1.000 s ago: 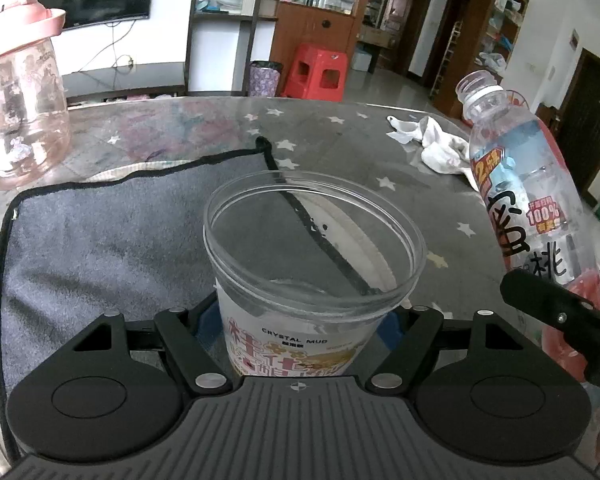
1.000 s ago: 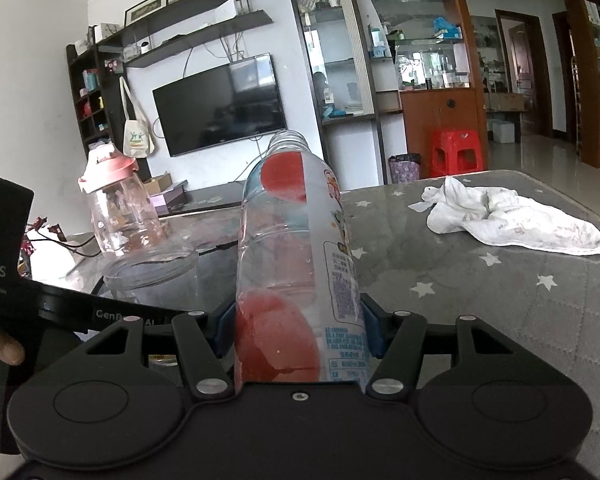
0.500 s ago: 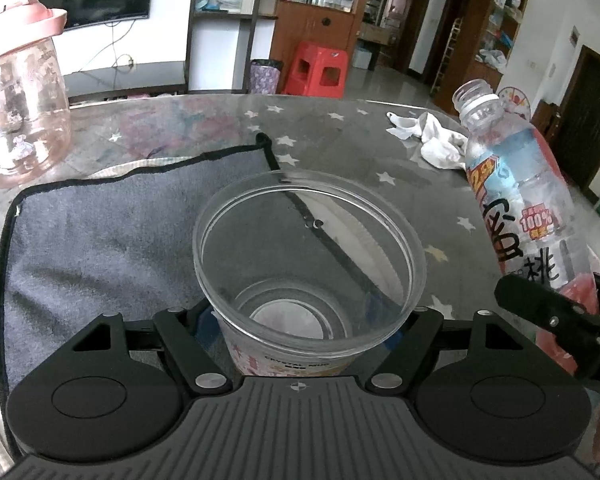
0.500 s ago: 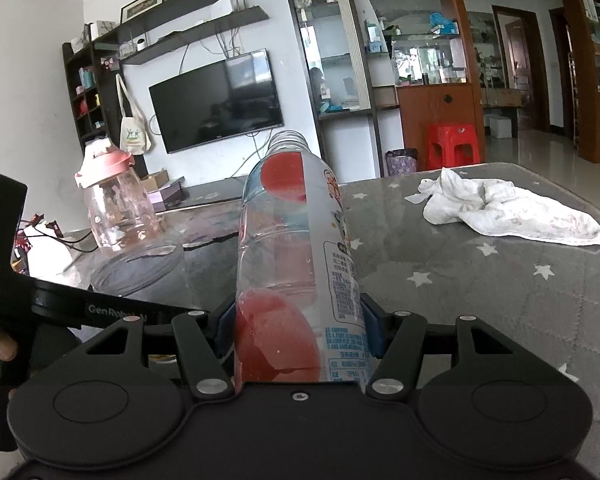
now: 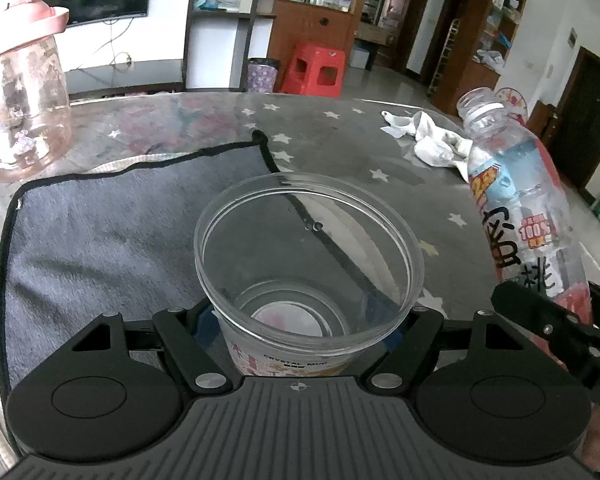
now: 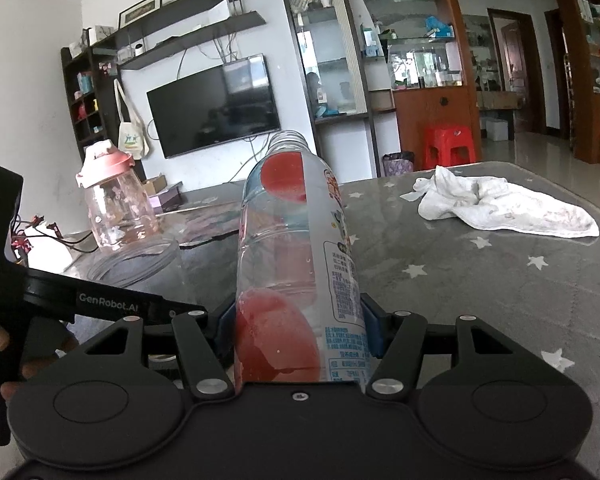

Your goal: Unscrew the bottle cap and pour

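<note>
The star-printed bench (image 5: 332, 148) carries a grey mat (image 5: 112, 232) at nine o'clock in the left wrist view, with a pink drinking bottle (image 5: 20, 108) at ten o'clock and a white rag (image 5: 432, 140) at one o'clock. The drink bottle (image 6: 296, 272), cap already off and neck bare, stands at the centre of the right wrist view with the right gripper (image 6: 296, 340) closed tight on its lower body. In the left wrist view it leans at three o'clock, its mouth now tipped further towards the clear cup (image 5: 308, 264) than a second ago. The left gripper (image 5: 308, 340) has its jaws part open and pressed on that cup's sides, and the camera now looks deeper into the empty cup. Unscrewing looks done; the pour seems about to start, though no liquid is leaving yet.
</note>
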Motion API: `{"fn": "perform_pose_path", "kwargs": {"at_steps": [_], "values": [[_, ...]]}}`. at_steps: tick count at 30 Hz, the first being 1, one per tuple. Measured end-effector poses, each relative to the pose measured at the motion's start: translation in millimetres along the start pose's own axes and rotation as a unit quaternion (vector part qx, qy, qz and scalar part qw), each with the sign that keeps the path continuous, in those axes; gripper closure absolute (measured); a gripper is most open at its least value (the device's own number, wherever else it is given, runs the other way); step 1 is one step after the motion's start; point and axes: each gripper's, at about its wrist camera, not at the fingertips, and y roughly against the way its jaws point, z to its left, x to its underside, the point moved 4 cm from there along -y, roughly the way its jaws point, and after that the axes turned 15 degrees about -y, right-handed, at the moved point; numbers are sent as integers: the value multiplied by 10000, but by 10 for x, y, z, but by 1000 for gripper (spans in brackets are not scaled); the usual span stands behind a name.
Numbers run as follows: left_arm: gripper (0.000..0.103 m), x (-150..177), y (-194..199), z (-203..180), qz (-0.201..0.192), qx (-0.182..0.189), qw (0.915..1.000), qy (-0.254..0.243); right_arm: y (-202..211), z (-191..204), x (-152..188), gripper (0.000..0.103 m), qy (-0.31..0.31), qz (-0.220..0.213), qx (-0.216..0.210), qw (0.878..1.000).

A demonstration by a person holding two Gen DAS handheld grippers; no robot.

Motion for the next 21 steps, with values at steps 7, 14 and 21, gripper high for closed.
{"fn": "perform_pose_path", "kwargs": {"at_steps": [7, 14, 21], "values": [[27, -7, -7, 12, 12, -1, 10000, -2, 40, 20, 37, 40, 100, -129, -12, 9999], [26, -2, -15, 2, 5, -16, 10000, -18, 31, 5, 10, 39, 70, -130, -15, 9999], [22, 17, -5, -9, -36, 3, 10000, 4, 26, 5, -3, 39, 91, -129, -14, 9999]]}}
